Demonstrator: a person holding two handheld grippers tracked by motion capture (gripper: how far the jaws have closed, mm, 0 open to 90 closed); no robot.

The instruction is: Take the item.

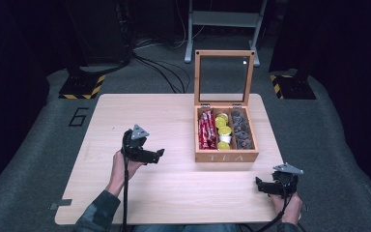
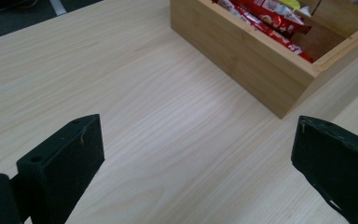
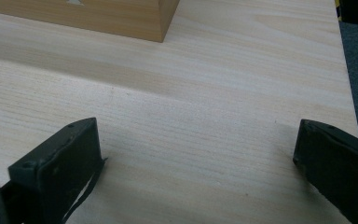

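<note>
Gaping black claws (image 2: 198,154) flank smooth-grained table (image 1: 174,183) near bamboo box (image 1: 226,157).

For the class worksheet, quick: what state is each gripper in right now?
Left gripper: open, holding nothing, over the table beside the tea box.
Right gripper: open, holding nothing.

Both the left gripper (image 1: 160,153) and right gripper (image 1: 258,182) hover with fingers spread wide.

Pale wood table (image 1: 174,193), red sachets (image 1: 206,129), yellow pods (image 1: 223,130)
</note>
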